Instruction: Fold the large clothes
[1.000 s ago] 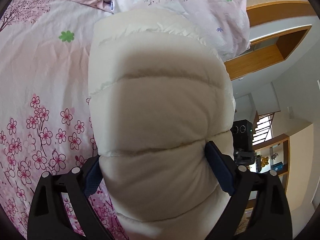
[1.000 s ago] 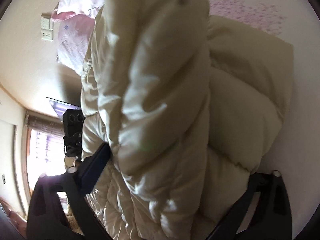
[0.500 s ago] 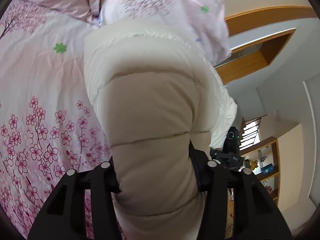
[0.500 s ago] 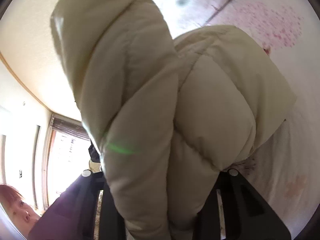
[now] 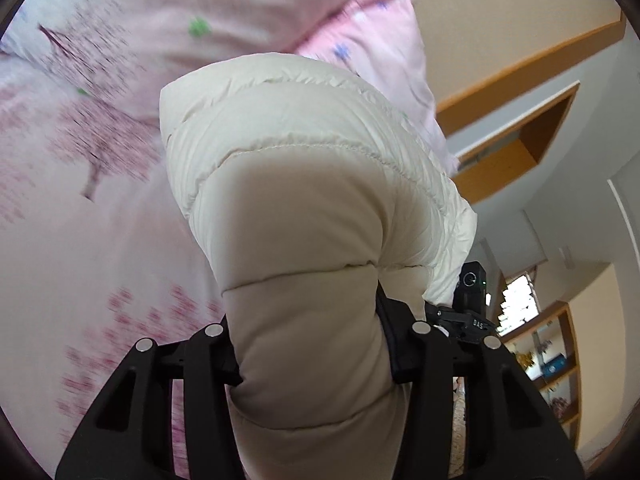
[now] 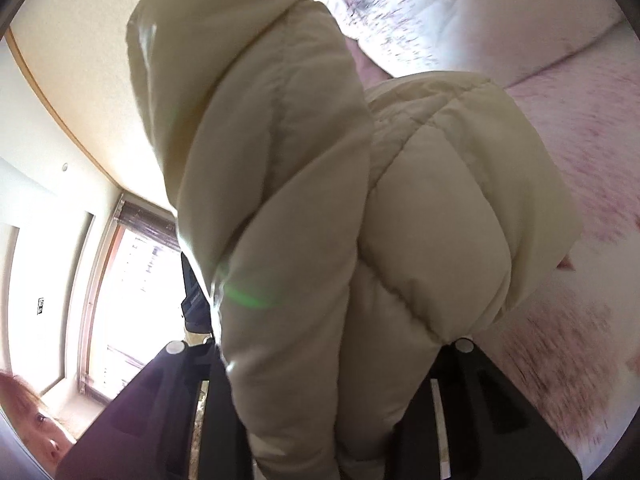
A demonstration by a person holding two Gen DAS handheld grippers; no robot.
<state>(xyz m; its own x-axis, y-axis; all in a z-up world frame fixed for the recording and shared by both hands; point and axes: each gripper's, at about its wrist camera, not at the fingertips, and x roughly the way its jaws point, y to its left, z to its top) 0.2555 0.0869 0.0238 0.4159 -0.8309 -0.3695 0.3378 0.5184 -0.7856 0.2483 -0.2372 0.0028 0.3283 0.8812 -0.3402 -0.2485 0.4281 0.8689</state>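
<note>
A cream quilted puffer jacket (image 5: pixel 296 184) fills the middle of the left wrist view, folded into a thick roll. My left gripper (image 5: pixel 312 356) is shut on a padded section of it, the pads pressing in from both sides. In the right wrist view the same jacket (image 6: pixel 280 160) hangs bunched, its hood-like fold rising to the top left. My right gripper (image 6: pixel 332 360) is shut on its thick folds, the fingertips hidden by the fabric. The jacket is held above the pink blossom-print bed cover (image 5: pixel 80 220), also visible at the right (image 6: pixel 580 140).
A pink pillow (image 5: pixel 240 12) lies at the head of the bed. The right gripper's camera block (image 5: pixel 472 292) shows just past the jacket. A wooden shelf (image 5: pixel 552 360) stands far right. A bright window (image 6: pixel 132 280) and a person (image 6: pixel 32 420) are at the left.
Both grippers went from wide open around the jacket to shut on it. They then rose with it, and the bed has dropped away and blurred behind.
</note>
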